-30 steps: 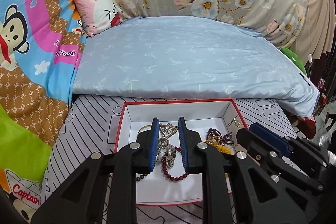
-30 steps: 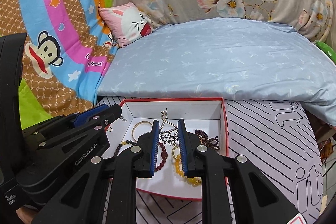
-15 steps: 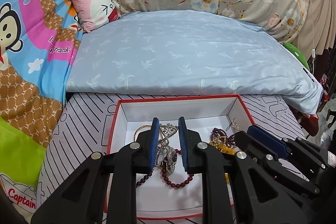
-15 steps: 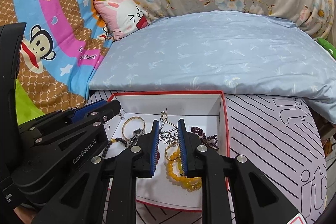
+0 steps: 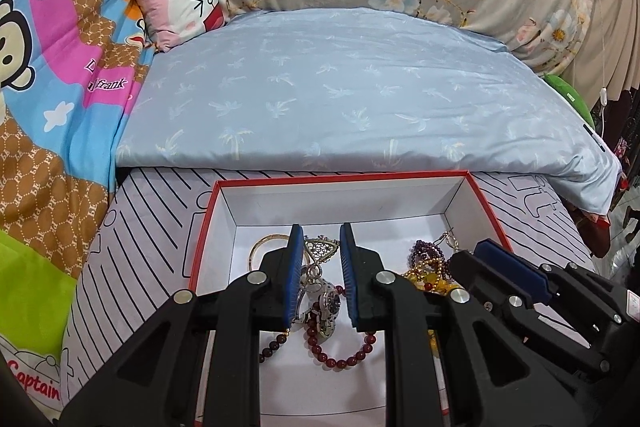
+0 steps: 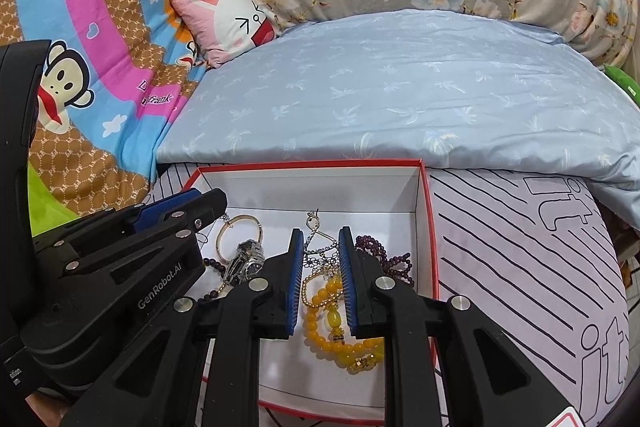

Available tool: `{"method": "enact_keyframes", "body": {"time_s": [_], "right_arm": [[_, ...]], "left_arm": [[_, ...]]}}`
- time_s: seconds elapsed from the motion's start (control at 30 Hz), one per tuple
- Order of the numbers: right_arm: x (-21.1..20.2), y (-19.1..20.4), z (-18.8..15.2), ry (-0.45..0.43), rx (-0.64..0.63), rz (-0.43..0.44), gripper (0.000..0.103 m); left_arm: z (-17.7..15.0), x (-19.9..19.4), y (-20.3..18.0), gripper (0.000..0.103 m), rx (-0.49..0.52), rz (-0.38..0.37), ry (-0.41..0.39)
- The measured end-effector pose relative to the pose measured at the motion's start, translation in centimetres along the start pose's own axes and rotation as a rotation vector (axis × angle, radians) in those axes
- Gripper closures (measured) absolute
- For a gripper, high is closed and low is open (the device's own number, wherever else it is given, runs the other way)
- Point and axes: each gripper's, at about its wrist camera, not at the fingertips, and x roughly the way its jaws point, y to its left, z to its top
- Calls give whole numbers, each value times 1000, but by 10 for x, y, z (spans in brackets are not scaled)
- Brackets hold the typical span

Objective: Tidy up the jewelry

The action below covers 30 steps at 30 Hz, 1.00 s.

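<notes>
Nothing sorted yet: bracelets [image 6: 344,327], watch [image 5: 326,303] and chains sit tangled in the box [image 5: 400,177]. Left gripper [image 5: 320,267] and right gripper [image 6: 319,265] hover above, jaws narrowly parted, pinching nothing.

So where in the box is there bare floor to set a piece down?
Bare strip along the box's back wall, and the near floor by the front edge. Crowded in the middle: gold bangle, watch, yellow beads, purple beads, red beads.

The box [image 5: 486,205] sits on the bed [image 5: 152,227], in front of the folded quilt [image 5: 340,99]. Inside it, a bangle [image 6: 240,227] lies left, the beaded bracelets [image 6: 340,339] right. A cushion [image 5: 176,3] rests behind.
</notes>
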Motion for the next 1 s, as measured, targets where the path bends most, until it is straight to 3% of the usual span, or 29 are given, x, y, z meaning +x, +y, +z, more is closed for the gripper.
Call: {"method": "enact_keyframes", "body": {"time_s": [0.5,0.57,0.67,0.9,1.0], "right_arm": [[9,1,-4,16,-2,-11,85],[8,1,-4,7,1,-16,83],[7,0,-5,7,4,-25,78],[-7,5,-13,-6,-11,-58,74],[-20,8,-18,-26,-17,-89,66]], "left_arm": [[-4,13,2,84,-1,13,19],[-6,13,1,81,7,18,15],[-8,11,1,68,1,40,6],[-15,-6,1,68,1,50,-8],[-21,-17,3,68,-14,46,-10]]}}
